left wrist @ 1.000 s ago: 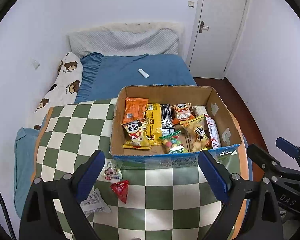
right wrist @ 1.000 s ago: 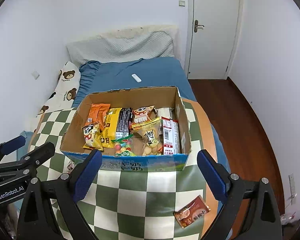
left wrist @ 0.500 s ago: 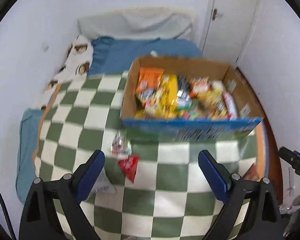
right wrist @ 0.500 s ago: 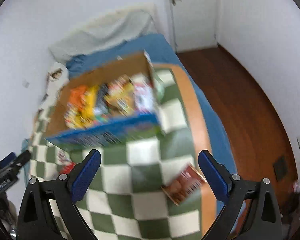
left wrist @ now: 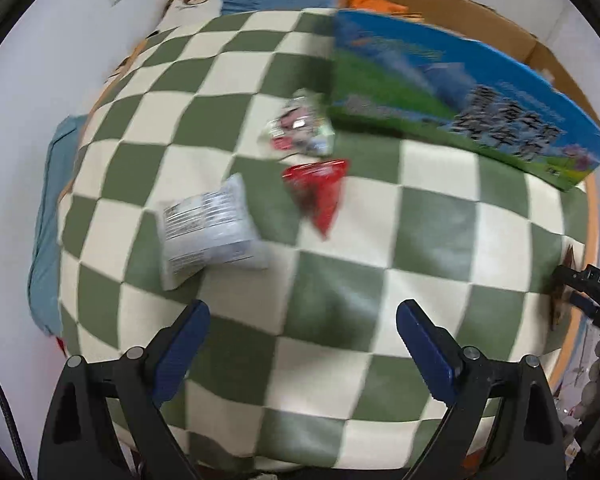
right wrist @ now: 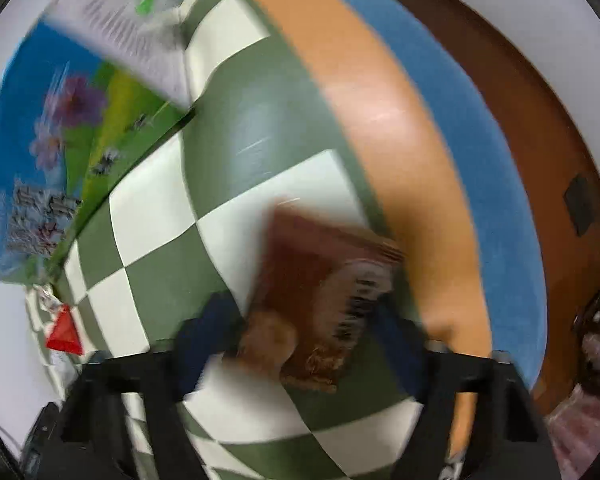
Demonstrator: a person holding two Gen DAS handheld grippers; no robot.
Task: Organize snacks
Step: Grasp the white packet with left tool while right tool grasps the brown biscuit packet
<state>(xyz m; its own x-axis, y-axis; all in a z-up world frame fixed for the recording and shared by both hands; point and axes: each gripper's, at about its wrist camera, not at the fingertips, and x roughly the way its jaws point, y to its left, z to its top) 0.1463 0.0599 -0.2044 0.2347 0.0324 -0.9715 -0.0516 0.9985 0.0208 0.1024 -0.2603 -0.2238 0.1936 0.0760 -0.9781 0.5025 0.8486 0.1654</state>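
1. The right gripper [right wrist: 306, 330] points steeply down over the brown snack packet [right wrist: 320, 300], which lies flat on the checkered cloth [right wrist: 160, 220] near its orange border. Its jaws are closing with the packet's near end between them; blur hides whether the pads press yet, so no firm hold can be claimed.
2. To do this well, I judge the fingers should meet the packet's near short edge squarely and pinch the film without bunching the cloth.
3. The packet's long axis runs from the fingers up and slightly right, toward the border; its barcode end lies to the right.
4. The left gripper [left wrist: 302, 346] hangs wide apart and empty over the cloth, nothing between its fingers.
5. Just beyond it lies the white packet [left wrist: 210, 230], its long axis slanting up to the right.
6. Farther on, the red triangular packet [left wrist: 320, 190] points its tip back toward the gripper.
7. A clear-wrapped snack [left wrist: 300, 128] touches the cardboard box [left wrist: 460, 100], where I judge everything should go.
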